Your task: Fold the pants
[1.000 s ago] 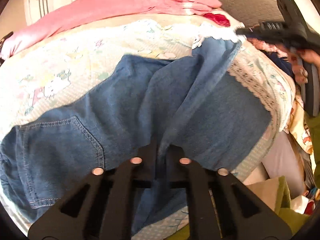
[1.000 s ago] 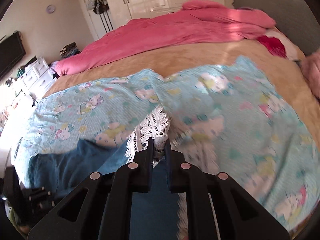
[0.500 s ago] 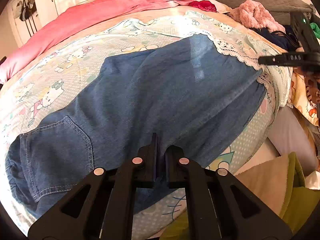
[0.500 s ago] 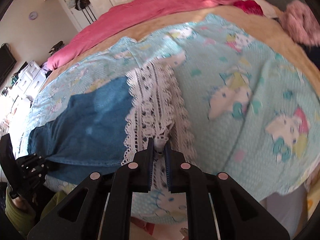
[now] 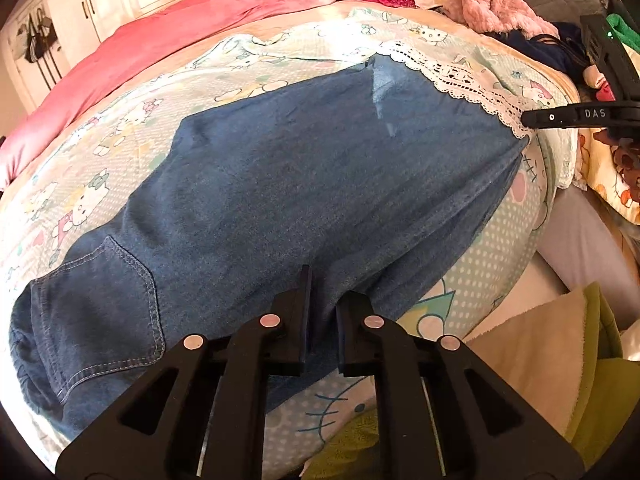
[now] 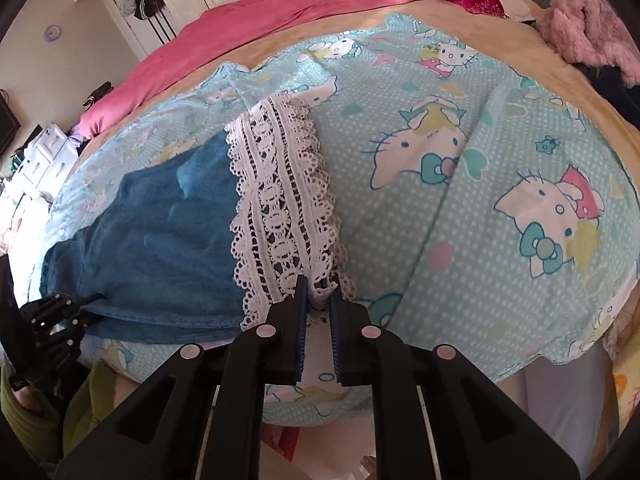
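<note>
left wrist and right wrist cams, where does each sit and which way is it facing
Left wrist: on the left gripper, looking down its fingers across the denim pants; right gripper at right edge.
Right wrist: on the right gripper, pinching the lace hem; left gripper at lower left.
Shared: pants, cartoon-print sheet, pink duvet.

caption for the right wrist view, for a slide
Right gripper pinches the white lace hem of the denim pants spread on the cartoon-cat sheet.

left wrist: close above pants (image 5: pixel 304 184), angled down, bed's far side at top | right wrist: close over lace hem (image 6: pixel 280 216), angled down | shared: pants, cartoon-print sheet (image 6: pixel 460 152), pink duvet (image 5: pixel 192 12)
</note>
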Demonstrator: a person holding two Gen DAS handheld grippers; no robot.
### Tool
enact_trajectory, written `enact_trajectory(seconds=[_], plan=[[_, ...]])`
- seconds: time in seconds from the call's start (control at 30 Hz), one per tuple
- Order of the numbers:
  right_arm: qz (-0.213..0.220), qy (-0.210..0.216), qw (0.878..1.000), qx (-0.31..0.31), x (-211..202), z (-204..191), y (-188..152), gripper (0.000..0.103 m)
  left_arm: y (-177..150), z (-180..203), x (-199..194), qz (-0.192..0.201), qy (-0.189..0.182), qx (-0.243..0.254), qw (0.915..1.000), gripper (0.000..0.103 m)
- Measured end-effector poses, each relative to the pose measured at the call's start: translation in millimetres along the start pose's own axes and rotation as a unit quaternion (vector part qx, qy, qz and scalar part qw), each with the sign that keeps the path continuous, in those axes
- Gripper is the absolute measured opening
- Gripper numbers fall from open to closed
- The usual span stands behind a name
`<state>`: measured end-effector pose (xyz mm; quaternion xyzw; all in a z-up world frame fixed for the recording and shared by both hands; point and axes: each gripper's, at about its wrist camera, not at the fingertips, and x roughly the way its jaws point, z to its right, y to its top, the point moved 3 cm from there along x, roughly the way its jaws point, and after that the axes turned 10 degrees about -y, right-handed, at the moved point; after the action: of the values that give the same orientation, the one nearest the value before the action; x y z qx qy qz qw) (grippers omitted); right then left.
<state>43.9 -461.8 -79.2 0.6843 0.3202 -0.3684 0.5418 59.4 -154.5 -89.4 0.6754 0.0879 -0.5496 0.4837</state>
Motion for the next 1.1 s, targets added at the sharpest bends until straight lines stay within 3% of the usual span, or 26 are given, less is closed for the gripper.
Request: enact_trajectory(seconds=[0.1,0.17,0.33,0.5,0.57,0.63,0.73,0.8,0.87,0.9,0.93,0.97,1.0,1.1], plan=[[-0.001,-0.002,1.000,-0.011,-1.5,-1.1,0.0,0.010,-1.5,-1.0,0.4,-0.001,-0.002,-0.001,1.0000,0.004],[0.002,-0.008,1.000,-0.010,-6.6,1.1,3.3,0.015,-1.5,-0.3,0.3,-0.001,-0.001,0.000,1.0000,0.004],[0.053,-0.036,0.998,-0.029,-33.5,-3.1,14.8,0.022,-4.1,0.5,-2.1,0.001,-0.004,-0.001,1.0000,0.004],[0.054,0.036,0.992,-0.109,-33.7,-61.6,6.2,0.022,-6.3,1.0,-6.1,0.004,-0.013,-0.007,0.9999,0.007],[0.042,0.072,0.983,-0.162,-26.7,-94.9,-2.8,0.023,-8.4,2.1,-8.5,0.004,-0.016,-0.008,0.9998,0.007],[0.034,0.087,0.970,-0.226,-22.8,-123.2,-15.6,0.032,-10.9,2.8,-11.1,0.004,-0.018,-0.009,0.9998,0.007],[0.049,0.075,0.940,-0.329,-22.2,-155.1,-36.7,0.034,-13.5,2.0,-14.1,0.006,-0.025,-0.016,0.9995,0.007],[0.059,0.062,0.934,-0.346,-19.5,-161.9,-38.1,0.034,-13.6,1.4,-13.8,0.005,-0.029,-0.019,0.9994,0.008],[0.054,0.062,0.933,-0.351,-12.8,-165.2,-38.0,0.030,-13.6,1.0,-12.3,0.003,-0.030,-0.020,0.9993,0.012],[0.043,0.067,0.933,-0.352,-9.3,-165.2,-37.9,0.014,-14.2,0.9,-12.8,0.003,-0.031,-0.021,0.9993,0.014],[0.033,0.071,0.932,-0.355,-6.6,-164.5,-40.5,0.008,-14.8,0.6,-14.1,0.004,-0.031,-0.022,0.9993,0.020],[0.019,0.076,0.930,-0.359,-3.0,-164.1,-42.7,0.008,-15.0,-0.4,-15.2,0.005,-0.030,-0.023,0.9993,0.032],[0.010,0.077,0.929,-0.362,-0.6,-163.8,-44.0,0.008,-15.2,-1.7,-16.8,0.006,-0.030,-0.026,0.9992,0.036],[-0.006,0.078,0.929,-0.363,4.5,-163.1,-49.1,0.008,-17.4,-9.2,-23.9,0.008,-0.044,-0.044,0.9980,0.042]])
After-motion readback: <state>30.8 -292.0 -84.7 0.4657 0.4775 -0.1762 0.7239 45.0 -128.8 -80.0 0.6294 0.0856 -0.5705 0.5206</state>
